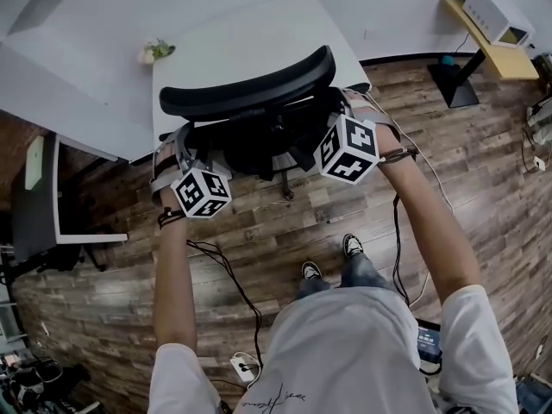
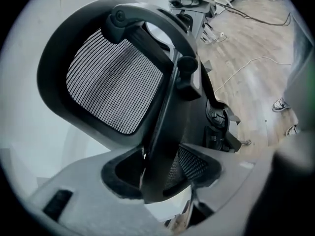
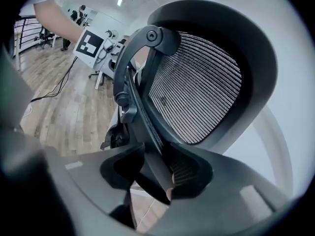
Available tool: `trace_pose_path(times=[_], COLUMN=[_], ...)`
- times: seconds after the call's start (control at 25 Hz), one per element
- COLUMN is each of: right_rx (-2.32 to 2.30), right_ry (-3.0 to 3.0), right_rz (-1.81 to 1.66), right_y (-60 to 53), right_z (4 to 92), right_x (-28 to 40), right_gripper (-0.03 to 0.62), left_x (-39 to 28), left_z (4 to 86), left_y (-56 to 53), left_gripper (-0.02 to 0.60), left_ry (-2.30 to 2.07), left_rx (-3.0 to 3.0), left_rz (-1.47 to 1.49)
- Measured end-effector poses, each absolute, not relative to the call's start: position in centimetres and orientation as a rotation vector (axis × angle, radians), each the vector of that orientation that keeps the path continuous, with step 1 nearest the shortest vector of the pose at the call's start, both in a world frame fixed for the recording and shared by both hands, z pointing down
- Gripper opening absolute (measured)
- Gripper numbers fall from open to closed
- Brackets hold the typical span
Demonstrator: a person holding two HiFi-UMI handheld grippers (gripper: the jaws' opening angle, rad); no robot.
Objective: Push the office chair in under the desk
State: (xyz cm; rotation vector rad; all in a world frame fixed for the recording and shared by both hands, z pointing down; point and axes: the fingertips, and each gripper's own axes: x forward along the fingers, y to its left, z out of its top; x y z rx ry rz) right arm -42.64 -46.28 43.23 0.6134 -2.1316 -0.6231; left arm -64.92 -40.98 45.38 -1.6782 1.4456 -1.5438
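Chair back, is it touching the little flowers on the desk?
Apart. The head view shows a strip of bare white desk between the chair back and the flowers.

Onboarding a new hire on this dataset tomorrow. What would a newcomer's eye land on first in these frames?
The black office chair sits dead centre in the head view, its backrest at the near edge of the white desk. Next come the left gripper and right gripper, marker cubes bright against the wood floor, jaws open astride the backrest's two side edges. In both gripper views the striped mesh backrest fills the picture.
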Motion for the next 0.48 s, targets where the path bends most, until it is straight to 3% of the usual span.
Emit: trace_pose_path(times=[0.48], right_rx=[0.645], right_ry=[-2.131], right_rz=[-0.595], right_y=[-49.0], right_z=[43.3], right_x=[-41.6], right_gripper=[0.169], left_x=[-63.8], left_z=[45.5], left_y=[-43.1], left_gripper=[0.216], left_ry=[1.462], left_rx=[-1.689], left_rz=[-1.567])
